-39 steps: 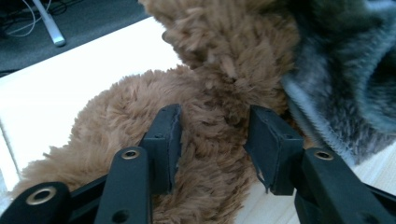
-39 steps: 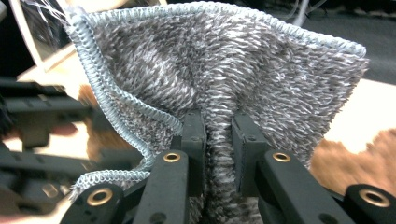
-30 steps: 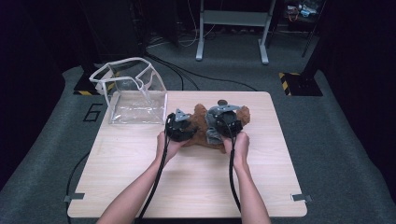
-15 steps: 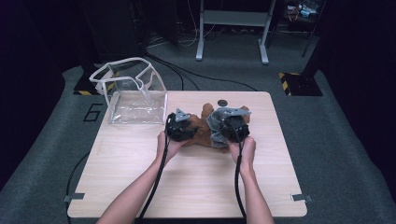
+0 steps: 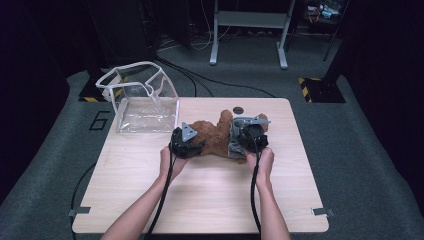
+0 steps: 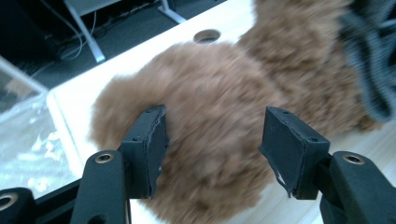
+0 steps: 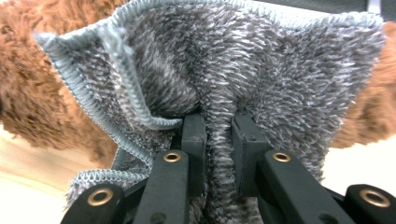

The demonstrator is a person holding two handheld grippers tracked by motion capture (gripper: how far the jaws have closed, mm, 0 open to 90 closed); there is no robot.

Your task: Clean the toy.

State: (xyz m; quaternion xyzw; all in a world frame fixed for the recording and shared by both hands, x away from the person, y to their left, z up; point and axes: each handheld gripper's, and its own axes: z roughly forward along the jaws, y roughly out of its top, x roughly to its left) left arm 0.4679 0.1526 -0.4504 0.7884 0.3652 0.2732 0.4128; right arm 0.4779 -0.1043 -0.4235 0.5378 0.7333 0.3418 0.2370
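Since a second ago the right gripper [image 5: 248, 136] has shifted right, drawing the grey cloth [image 7: 243, 70] with it, and the left gripper [image 5: 187, 142] has just been opening. Its jaws now stand spread around the brown plush [image 6: 219, 130], fur between them but unpressed. The right jaws pinch a cloth fold, probably to pull it along the toy at table [image 5: 200, 200] centre; the clear bag [image 5: 142, 97] waits far left.

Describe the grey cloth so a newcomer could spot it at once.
On the wooden table, find the brown plush toy near the far edge. The grey cloth lies against its right side, pinched in the right gripper. It alone is grey, looped terry with a stitched hem.
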